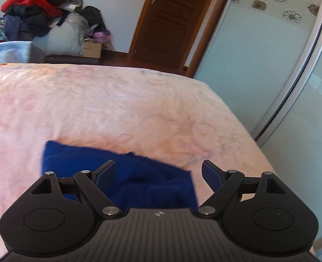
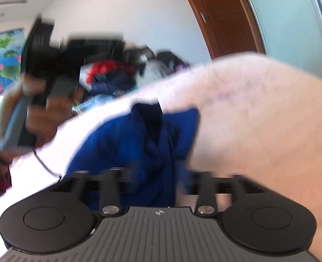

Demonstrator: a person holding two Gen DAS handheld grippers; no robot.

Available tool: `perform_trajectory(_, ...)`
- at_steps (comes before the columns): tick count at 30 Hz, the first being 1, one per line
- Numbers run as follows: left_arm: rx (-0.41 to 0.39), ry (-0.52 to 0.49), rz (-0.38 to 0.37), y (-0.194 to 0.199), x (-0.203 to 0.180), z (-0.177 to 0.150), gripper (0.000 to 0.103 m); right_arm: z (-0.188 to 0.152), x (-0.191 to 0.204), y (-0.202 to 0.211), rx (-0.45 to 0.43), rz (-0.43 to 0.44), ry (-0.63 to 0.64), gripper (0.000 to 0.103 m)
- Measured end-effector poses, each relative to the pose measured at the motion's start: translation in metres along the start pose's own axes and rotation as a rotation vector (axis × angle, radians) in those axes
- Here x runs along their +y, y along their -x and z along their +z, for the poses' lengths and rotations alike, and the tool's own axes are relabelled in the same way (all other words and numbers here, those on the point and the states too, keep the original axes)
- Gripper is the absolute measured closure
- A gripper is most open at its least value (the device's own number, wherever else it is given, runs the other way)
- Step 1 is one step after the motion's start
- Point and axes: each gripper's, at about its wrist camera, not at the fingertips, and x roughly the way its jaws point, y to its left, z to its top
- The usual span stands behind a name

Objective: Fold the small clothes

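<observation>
- The left gripper (image 1: 158,171) is standing wide apart above the blue garment (image 1: 139,174), pressing nothing.
- The right gripper (image 2: 158,174) is blurred; I cannot tell its state.
- The garment is lying folded on the pink bedsheet (image 1: 117,104), near its 6 o'clock edge.
- A clothes pile (image 1: 38,6) is sitting at 11 o'clock.

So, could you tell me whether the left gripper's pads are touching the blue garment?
Apart: the left wrist view shows the left gripper wide open, its pads clear of the blue garment.
</observation>
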Motion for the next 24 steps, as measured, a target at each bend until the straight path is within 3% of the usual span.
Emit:
perform_trajectory(5, 0.002, -0.032, 0.117, 0.021, 0.023, -0.029, 0.017, 0.01, 0.007, -0.042, 0.085, 0.087, 0.06, 0.044)
perform_trajectory(7, 0.017, -0.017, 0.126, 0.025, 0.03, -0.037, 0.017, 0.009, 0.003, -0.061, 0.136, 0.072, 0.026, 0.074)
perform_trajectory(8, 0.026, -0.013, 0.129, 0.027, 0.033, -0.041, 0.017, 0.008, 0.001, -0.067, 0.17, 0.055, -0.003, 0.095)
perform_trajectory(14, 0.008, -0.112, 0.17, 0.038, 0.026, -0.061, 0.017, -0.005, -0.014, -0.041, 0.219, 0.09, -0.052, 0.097)
perform_trajectory(17, 0.014, -0.193, 0.17, 0.033, 0.011, -0.078, 0.017, -0.009, -0.02, -0.035, 0.269, 0.111, -0.062, 0.096)
perform_trajectory(18, 0.015, -0.224, 0.178, 0.031, 0.006, -0.084, 0.017, -0.006, -0.019, -0.035, 0.278, 0.105, -0.049, 0.084)
perform_trajectory(19, 0.014, -0.254, 0.183, 0.029, 0.001, -0.09, 0.017, -0.001, -0.018, -0.034, 0.265, 0.092, -0.035, 0.084)
perform_trajectory(21, 0.006, -0.321, 0.203, 0.025, -0.008, -0.102, 0.017, 0.014, -0.019, -0.03, 0.194, 0.083, -0.038, 0.047)
perform_trajectory(22, -0.003, -0.346, 0.22, 0.023, -0.011, -0.107, 0.017, 0.022, -0.021, -0.032, 0.161, 0.084, -0.047, 0.042)
perform_trajectory(24, -0.012, -0.369, 0.236, 0.021, -0.013, -0.114, 0.015, 0.038, -0.024, -0.047, 0.153, 0.104, -0.065, 0.044)
